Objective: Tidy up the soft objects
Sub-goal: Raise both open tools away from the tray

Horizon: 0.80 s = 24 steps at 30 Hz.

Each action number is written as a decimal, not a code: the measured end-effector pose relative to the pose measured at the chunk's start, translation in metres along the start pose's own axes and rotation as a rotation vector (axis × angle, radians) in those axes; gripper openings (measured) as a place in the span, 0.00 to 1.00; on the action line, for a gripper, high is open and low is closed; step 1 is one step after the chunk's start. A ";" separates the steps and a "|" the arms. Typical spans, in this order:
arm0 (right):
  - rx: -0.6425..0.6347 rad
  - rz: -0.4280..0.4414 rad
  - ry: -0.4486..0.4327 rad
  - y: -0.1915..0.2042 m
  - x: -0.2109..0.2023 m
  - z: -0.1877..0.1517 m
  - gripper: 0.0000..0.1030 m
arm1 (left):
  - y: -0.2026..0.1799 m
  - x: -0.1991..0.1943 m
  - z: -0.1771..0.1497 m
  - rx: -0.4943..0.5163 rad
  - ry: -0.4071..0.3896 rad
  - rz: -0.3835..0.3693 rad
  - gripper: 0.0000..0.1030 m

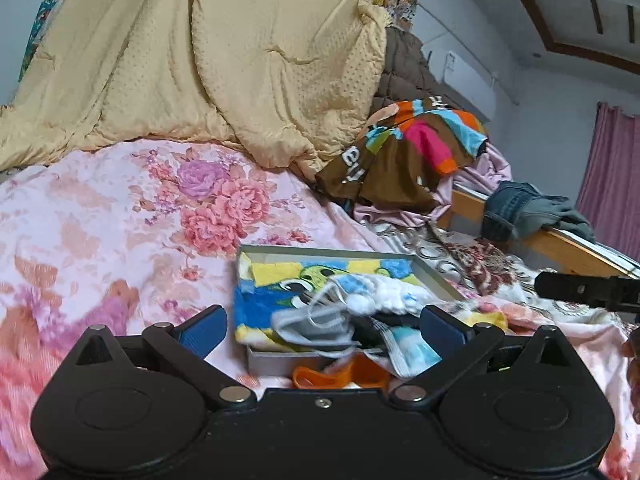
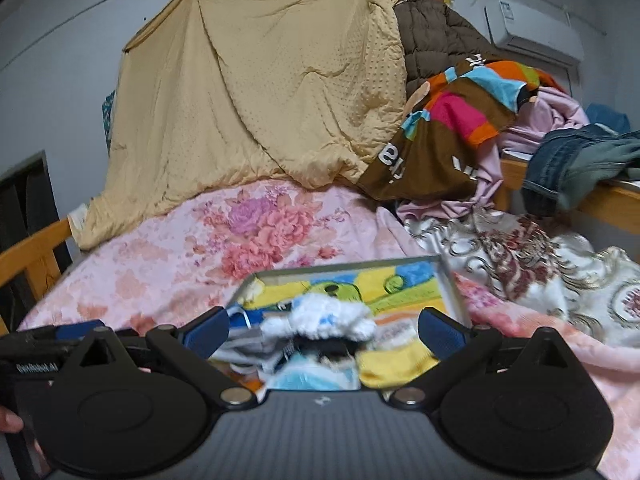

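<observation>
I am holding both the left gripper (image 1: 322,330) and right gripper (image 2: 324,330) with jaws spread, gripping nothing, over the box (image 1: 430,270) of soft things on the bed (image 1: 120,220). Next probably calls for picking another piece.

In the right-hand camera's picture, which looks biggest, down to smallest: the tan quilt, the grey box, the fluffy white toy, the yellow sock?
1. Tan quilt, by far.
2. Grey box.
3. Fluffy white toy and yellow sock look alike; the sock is nearer and partly hidden, so unranked.
</observation>
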State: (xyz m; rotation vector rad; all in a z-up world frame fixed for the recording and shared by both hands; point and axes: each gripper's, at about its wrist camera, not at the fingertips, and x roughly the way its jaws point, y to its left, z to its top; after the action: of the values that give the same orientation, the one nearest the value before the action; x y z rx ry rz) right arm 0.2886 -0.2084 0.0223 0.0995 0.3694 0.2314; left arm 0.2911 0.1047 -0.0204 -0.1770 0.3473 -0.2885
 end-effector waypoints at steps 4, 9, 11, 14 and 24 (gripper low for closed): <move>-0.027 -0.027 0.010 0.005 -0.016 -0.021 1.00 | -0.007 -0.011 -0.016 0.015 0.022 -0.014 0.99; -0.009 -0.062 0.035 0.007 -0.028 -0.041 1.00 | -0.011 -0.018 -0.032 0.005 0.059 -0.013 0.99; -0.009 -0.064 0.057 0.006 -0.030 -0.049 1.00 | -0.012 -0.022 -0.039 -0.005 0.070 -0.006 0.99; -0.013 -0.068 0.083 0.005 -0.035 -0.063 1.00 | -0.013 -0.029 -0.051 -0.023 0.107 -0.010 0.99; -0.011 -0.085 0.161 0.001 -0.038 -0.092 1.00 | -0.014 -0.035 -0.076 -0.045 0.216 -0.027 0.99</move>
State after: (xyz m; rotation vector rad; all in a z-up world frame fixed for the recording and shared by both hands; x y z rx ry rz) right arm 0.2198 -0.2120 -0.0496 0.0538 0.5316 0.1582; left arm 0.2291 0.0931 -0.0768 -0.1955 0.5655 -0.3276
